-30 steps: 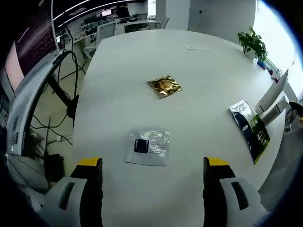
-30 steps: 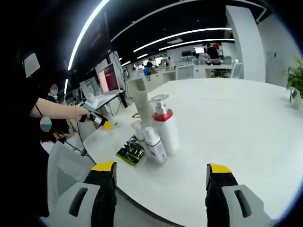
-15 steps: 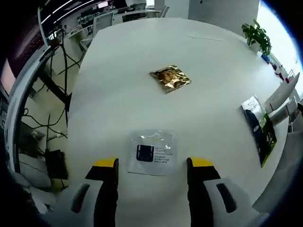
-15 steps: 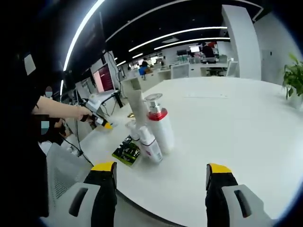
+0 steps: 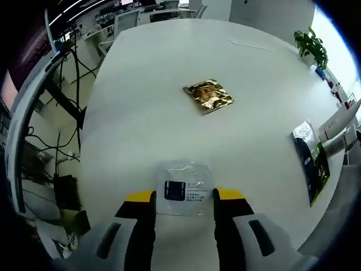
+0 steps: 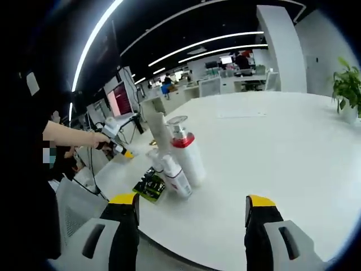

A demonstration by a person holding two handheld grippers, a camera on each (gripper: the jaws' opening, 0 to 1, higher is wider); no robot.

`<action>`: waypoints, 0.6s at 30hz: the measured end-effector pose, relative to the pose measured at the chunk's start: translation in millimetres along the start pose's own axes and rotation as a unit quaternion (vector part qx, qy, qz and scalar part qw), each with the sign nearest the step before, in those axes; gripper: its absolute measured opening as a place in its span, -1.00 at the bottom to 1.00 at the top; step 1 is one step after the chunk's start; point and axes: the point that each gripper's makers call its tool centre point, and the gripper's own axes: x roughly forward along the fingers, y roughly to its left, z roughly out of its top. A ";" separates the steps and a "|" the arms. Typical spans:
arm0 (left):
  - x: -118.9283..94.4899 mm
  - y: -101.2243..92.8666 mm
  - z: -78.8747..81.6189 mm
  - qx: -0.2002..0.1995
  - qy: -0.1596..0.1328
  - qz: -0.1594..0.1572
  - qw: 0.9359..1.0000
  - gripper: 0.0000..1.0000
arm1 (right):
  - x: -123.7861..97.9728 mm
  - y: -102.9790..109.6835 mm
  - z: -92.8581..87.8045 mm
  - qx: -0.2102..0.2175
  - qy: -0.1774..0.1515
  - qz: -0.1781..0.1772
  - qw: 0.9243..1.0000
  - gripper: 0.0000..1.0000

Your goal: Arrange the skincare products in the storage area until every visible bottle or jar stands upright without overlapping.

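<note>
Left gripper [image 5: 183, 195] jaws narrower, flanking clear sachet [image 5: 184, 180]; right gripper [image 6: 192, 199] jaws apart

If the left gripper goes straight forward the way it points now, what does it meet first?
Most likely the clear plastic sachet with a dark square label, lying flat on the white table between the tips of the left gripper. Depth is unclear.

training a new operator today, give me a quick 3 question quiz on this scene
1. True or false: the left gripper has its jaws to either side of the clear sachet.
2. Which lies farther up the table in the left gripper view: the gold sachet or the clear one?
3. What colour is the collar on the pump bottle in the right gripper view?

Key: 1 true; 2 the gold sachet; 3 red.
</note>
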 end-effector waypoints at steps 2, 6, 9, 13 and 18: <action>-2.3 -1.0 0.4 -0.005 -0.001 0.003 1.000 -0.25 | 0.0 -0.1 -0.6 -0.001 0.002 -0.001 1.000 0.58; -2.5 0.4 3.0 -0.009 -0.003 0.000 1.000 -0.25 | 0.2 0.6 -0.5 -0.002 0.002 -0.001 1.000 0.58; -5.3 -0.1 4.1 -0.011 -0.003 0.000 1.000 -0.25 | 0.7 0.7 -0.7 -0.002 0.002 0.000 1.000 0.58; -10.7 -5.7 3.4 -0.019 -0.005 -0.003 1.000 -0.25 | 0.7 2.6 0.5 -0.004 0.001 0.001 1.000 0.58; -17.3 -13.1 0.8 -0.051 -0.011 -0.008 0.999 -0.25 | 1.1 2.9 0.9 -0.006 -0.001 0.005 1.000 0.57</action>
